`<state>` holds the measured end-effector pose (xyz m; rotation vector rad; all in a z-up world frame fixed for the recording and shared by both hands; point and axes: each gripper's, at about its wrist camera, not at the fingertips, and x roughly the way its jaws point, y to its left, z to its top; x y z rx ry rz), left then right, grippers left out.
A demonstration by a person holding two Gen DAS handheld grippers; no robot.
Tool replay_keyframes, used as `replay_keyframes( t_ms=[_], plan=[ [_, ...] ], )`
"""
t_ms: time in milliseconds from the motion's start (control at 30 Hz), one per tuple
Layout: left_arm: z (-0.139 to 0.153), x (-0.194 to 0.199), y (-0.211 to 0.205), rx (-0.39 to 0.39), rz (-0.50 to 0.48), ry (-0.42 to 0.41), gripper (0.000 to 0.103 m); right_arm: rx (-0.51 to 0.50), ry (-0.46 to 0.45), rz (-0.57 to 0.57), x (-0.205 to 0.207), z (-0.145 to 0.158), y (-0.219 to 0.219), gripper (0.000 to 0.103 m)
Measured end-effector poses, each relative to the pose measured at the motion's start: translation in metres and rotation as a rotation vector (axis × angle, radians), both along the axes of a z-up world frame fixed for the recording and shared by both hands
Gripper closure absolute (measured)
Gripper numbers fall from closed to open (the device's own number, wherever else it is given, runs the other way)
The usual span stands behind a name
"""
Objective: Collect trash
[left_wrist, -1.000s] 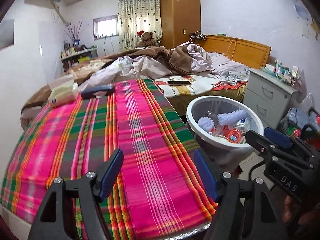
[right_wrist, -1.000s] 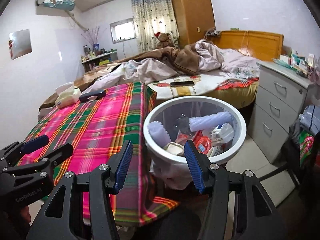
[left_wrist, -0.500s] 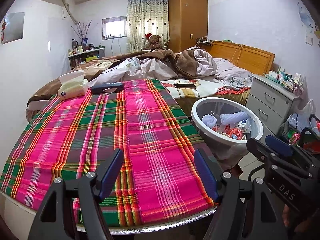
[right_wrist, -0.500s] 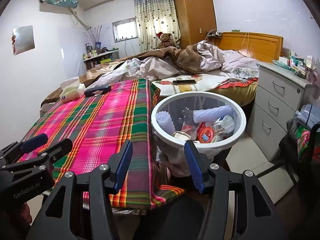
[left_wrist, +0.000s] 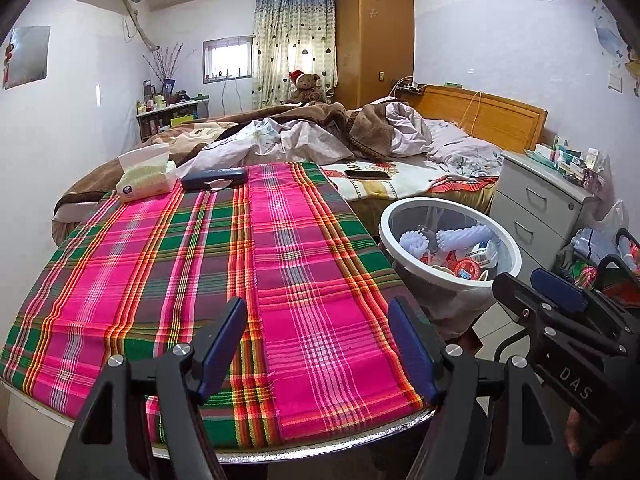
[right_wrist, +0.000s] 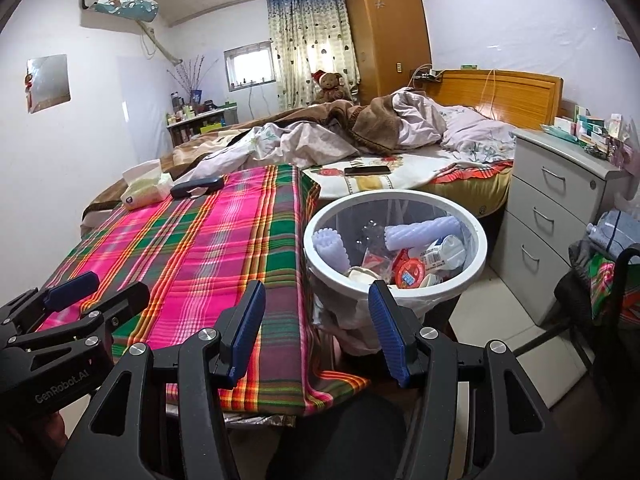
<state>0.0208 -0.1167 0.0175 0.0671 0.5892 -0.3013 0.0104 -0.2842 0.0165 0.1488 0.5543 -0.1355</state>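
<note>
Over tablecloth (left_wrist: 280,264), both hand-held grippers (left_wrist: 318,344) agape.

tissue pack (left_wrist: 146,174) | dark case (left_wrist: 214,178) | phone (left_wrist: 367,175) on bed | teddy bear (left_wrist: 306,86)

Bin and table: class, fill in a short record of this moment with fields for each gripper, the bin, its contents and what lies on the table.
left gripper: open, empty, over table's near edge
right gripper: open, empty, near bin
bin: white, beside table, upright, lined
contents: two lilac rolls, wrappers, red lid
table: plaid cloth; tissue pack and dark case at far end
</note>
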Motion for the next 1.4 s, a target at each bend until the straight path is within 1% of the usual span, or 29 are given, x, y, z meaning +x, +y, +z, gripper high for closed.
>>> replay_keyframes(
  t_ms=[1400],
  plan=[
    [-0.0009, -0.0038, 0.0009, -0.010, -0.010, 0.005, 0.028, 0.002, -0.002, -0.003, -0.0032, 0.0027, 0.0036, 0.048]
  ],
)
